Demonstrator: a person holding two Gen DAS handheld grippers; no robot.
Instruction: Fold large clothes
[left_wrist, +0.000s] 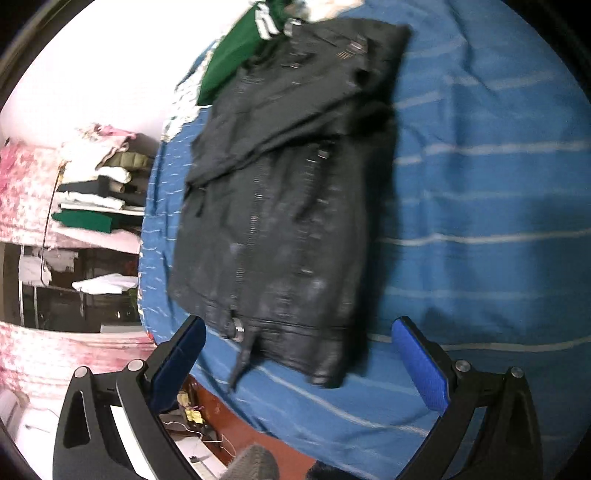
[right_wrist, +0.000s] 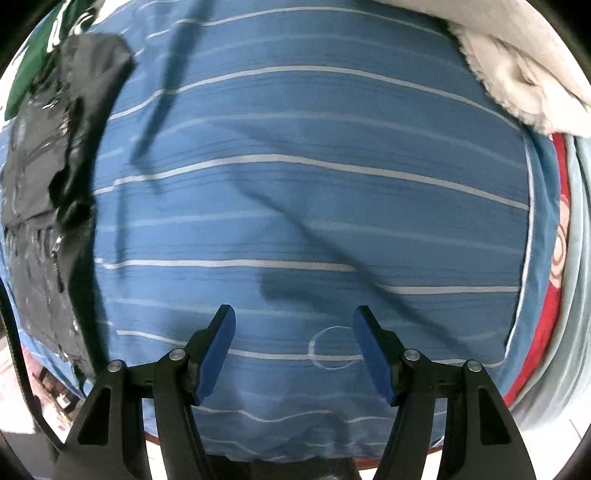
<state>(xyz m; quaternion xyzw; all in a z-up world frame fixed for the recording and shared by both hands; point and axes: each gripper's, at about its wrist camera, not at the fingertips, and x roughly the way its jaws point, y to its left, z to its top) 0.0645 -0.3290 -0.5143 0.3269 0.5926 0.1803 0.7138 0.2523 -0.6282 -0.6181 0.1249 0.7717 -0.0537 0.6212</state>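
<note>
Left wrist view: left gripper (left_wrist: 299, 341) spread and empty above the near edge of the folded black garment (left_wrist: 288, 206) on the blue striped bedspread (left_wrist: 480, 221)

Right wrist view: right gripper (right_wrist: 293, 325) spread, over bare bedspread; garment at far left. Fold appears complete; next, likely move it aside with both grippers

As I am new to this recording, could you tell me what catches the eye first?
A folded dark jacket lies on the blue striped bedcover, with a green garment beyond it. Both the left gripper and the right gripper hover open and empty.
</note>
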